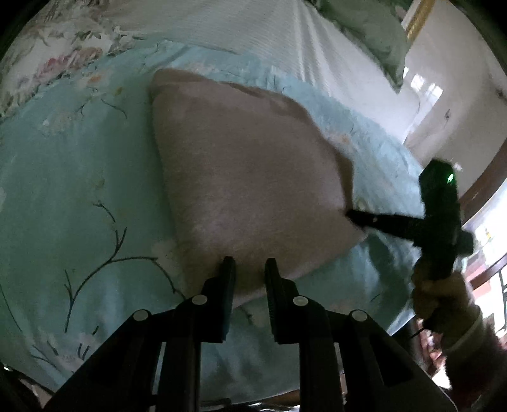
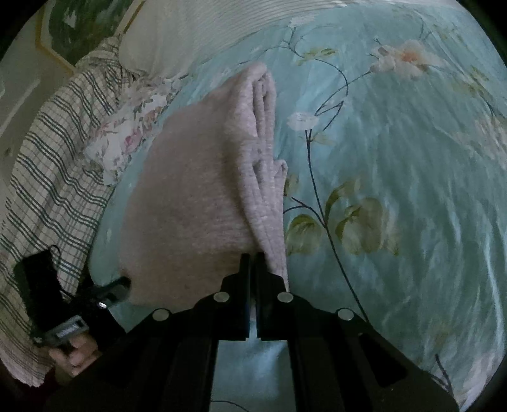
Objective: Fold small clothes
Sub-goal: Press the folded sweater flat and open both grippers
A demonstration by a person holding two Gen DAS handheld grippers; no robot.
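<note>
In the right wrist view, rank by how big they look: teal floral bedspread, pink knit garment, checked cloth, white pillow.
1. Teal floral bedspread
2. Pink knit garment, enlarged by nearness
3. Checked cloth
4. White pillow, cut off by the frame

One pink garment (image 1: 247,177), two hand-held grippers, one floral bedspread (image 1: 79,190).

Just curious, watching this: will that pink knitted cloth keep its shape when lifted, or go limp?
Probably limp: the pink cloth drapes in soft folds from the right gripper, which pinches its edge. It looks light, since the left gripper holds another edge by a small bite. Its fuzzy knit likely resists slipping on the floral bedspread.
</note>
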